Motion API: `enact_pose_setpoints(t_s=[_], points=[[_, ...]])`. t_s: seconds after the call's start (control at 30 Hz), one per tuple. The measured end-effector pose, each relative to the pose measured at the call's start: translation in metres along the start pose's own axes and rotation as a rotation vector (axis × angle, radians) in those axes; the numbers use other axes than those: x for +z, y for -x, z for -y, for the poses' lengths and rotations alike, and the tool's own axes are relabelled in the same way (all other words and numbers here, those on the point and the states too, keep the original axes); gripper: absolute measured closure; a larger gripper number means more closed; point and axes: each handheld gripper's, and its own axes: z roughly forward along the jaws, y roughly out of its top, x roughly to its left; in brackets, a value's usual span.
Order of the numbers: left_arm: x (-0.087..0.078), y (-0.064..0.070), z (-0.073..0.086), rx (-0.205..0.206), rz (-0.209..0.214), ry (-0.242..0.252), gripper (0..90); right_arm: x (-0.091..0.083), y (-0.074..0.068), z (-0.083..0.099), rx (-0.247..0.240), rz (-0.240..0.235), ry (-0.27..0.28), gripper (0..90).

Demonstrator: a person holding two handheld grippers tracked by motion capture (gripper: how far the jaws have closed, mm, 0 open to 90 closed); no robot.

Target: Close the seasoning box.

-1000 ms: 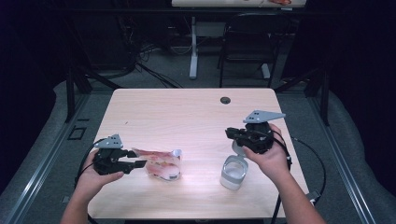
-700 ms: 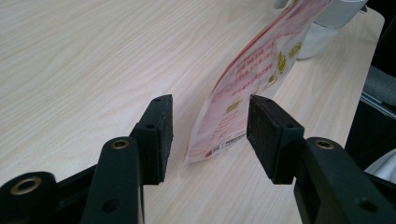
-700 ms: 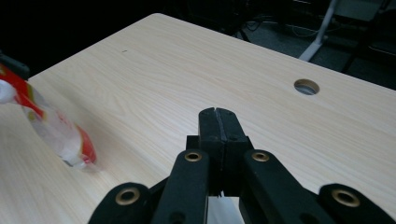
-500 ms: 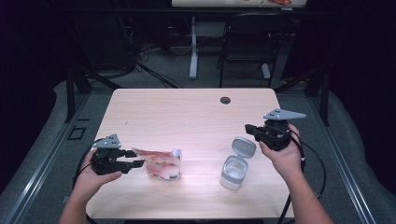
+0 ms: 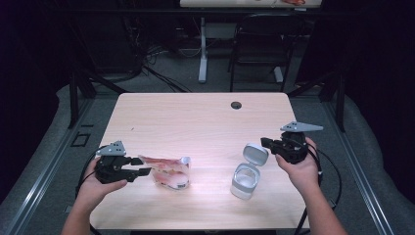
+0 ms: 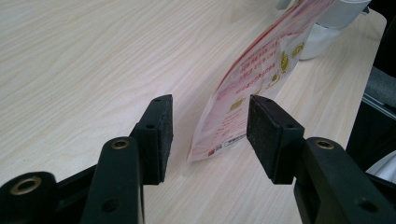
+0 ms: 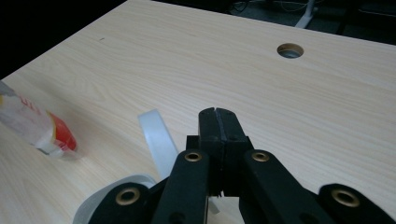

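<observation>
we have two things in hand here: a snack bag (image 5: 167, 171) on the left half of the bench (image 5: 195, 122) and a white container (image 5: 243, 180) with a flip lid (image 5: 255, 152) on the right half, the two set near each other toward our edge.

our left claw (image 5: 145, 171) sits low at the bag's left end. in the left gripper view the pink printed edge of the bag (image 6: 252, 70) stands up between the two pads (image 6: 158, 135), nearer the right one, with bare wood showing on both sides. so this claw is released, its jaws spread around the bag's end and not yet pinching it. we judge it is lined up this way so that a simple squeeze would catch the sealed edge and let us lift or tip the bag.

our right claw (image 5: 265, 142) is clenched on nothing: in the right gripper view the two pads (image 7: 218, 125) press flat together, and the white lid (image 7: 156, 140) stands just ahead and to the left of them, apart from the tips. the lid is hinged back and the container's mouth faces up, which suits pouring the bag's contents in. we hold the right claw just beside the lid, likely to keep clear of the opening while staying close enough to steady the container.
</observation>
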Motion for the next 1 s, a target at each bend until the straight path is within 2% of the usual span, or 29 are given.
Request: enact_pose_setpoints(t_s=[0.5,1.0], points=[[0.0,0.0,0.001,-0.005,-0.002,-0.002,51.0,-0.003,-0.007,0.012,0.004,-0.046,-0.001,90.0],[-0.002,0.0,0.001,-0.001,-0.003,0.005,51.1,-0.004,-0.029,0.029,-0.022,-0.09,0.011,90.0]])
